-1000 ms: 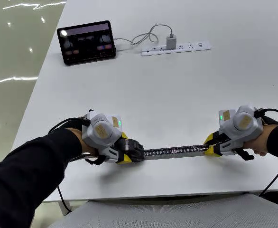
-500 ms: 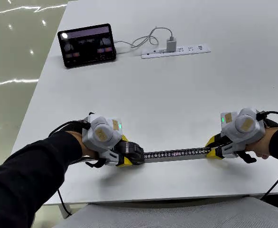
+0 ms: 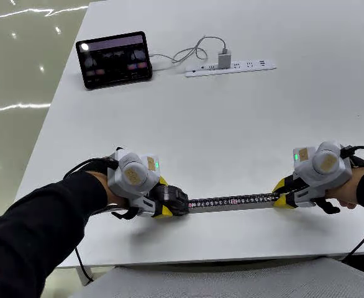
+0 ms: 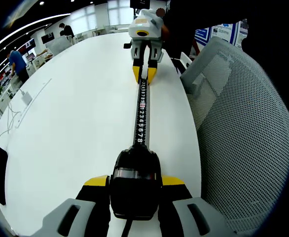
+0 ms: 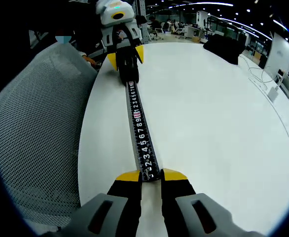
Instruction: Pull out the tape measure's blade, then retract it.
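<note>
A black tape measure case (image 3: 172, 200) sits near the table's front edge, and my left gripper (image 3: 164, 198) is shut on it; in the left gripper view the case (image 4: 135, 181) fills the space between the yellow-tipped jaws. Its black blade (image 3: 232, 200) with white numbers lies stretched along the table to the right. My right gripper (image 3: 280, 192) is shut on the blade's end, and in the right gripper view the blade (image 5: 140, 133) runs from my right gripper (image 5: 151, 175) away to the case (image 5: 126, 64). In the left gripper view the blade (image 4: 141, 111) leads to the right gripper (image 4: 145, 74).
A dark tablet (image 3: 114, 59) stands at the table's far left. A white power strip (image 3: 230, 67) with a plugged charger and cable lies behind the middle. The table's front edge (image 3: 232, 254) runs close below the blade, with a mesh chair seat (image 3: 244, 279) beneath it.
My right gripper has moved further right with the blade's end, and more blade lies drawn out. The left gripper and case have stayed in place.
</note>
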Available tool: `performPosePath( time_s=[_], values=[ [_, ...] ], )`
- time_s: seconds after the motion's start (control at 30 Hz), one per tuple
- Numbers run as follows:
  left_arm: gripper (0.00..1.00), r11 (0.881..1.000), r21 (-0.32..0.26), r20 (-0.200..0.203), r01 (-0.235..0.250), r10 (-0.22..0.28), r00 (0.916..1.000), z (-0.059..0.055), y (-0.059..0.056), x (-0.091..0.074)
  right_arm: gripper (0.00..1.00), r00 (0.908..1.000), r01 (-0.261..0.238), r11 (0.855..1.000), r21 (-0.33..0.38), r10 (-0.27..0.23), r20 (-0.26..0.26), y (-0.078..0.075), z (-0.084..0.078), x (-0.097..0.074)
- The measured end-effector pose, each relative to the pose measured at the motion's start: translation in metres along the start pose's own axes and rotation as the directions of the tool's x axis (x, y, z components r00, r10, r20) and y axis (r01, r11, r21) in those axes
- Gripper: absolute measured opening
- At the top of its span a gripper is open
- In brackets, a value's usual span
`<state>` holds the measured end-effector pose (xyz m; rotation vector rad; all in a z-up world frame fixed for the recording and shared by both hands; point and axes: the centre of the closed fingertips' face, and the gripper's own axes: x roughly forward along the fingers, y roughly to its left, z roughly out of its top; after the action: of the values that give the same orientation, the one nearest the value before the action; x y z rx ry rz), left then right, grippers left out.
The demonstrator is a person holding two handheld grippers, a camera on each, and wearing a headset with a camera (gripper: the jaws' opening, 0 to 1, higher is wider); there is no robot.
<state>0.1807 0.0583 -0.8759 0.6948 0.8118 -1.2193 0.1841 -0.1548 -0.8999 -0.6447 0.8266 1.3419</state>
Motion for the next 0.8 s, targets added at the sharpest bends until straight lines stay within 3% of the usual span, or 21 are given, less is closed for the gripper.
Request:
performPosePath(
  time_s=[0.8],
  values=[
    [0.33, 1.0, 0.0, 0.0, -0.001, 0.001, 1.0, 0.0003, -0.0004, -0.0006, 0.1, 1.0, 0.001, 1.0, 0.015, -0.001, -0.003, -0.0043, -0.0066, -0.0068]
  ],
)
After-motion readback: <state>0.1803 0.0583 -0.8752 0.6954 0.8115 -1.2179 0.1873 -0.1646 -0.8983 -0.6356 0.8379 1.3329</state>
